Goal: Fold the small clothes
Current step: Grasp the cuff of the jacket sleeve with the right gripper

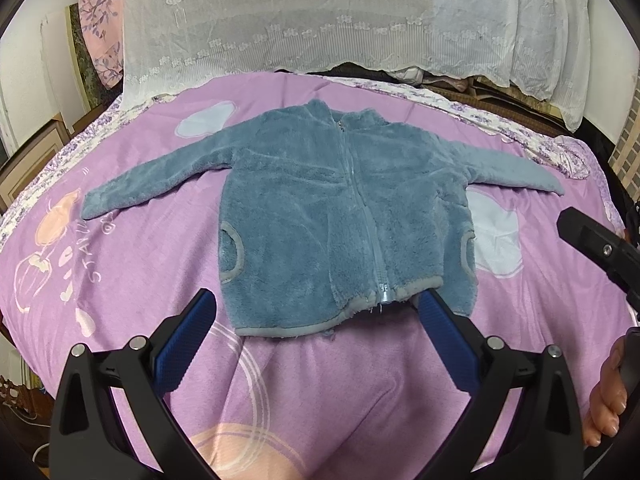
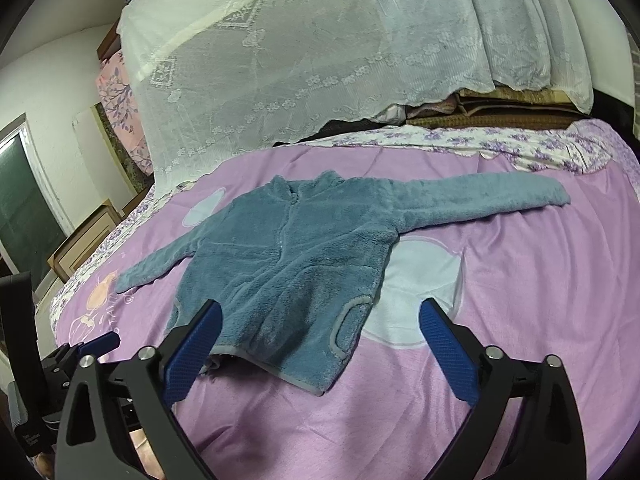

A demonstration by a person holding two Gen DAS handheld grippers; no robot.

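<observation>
Both grippers — left gripper [image 1: 318, 312], right gripper [image 2: 320, 320] — hover spread-jawed over jacket [image 1: 340, 216].

One blue fleece jacket [image 1: 340, 216], two grippers, one purple bedspread [image 1: 140, 280], perhaps one lace cover [image 1: 320, 12].

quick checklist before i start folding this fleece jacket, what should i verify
1. Blue fleece jacket lies flat, front up: ok.
2. Zipper closed to the collar: ok.
3. Both sleeves spread out, left sleeve and right sleeve: ok.
4. Left gripper open, holding nothing: ok.
5. Right gripper open, holding nothing: ok.
6. Hem smooth: not ok, slightly rumpled by the zipper end.
</observation>
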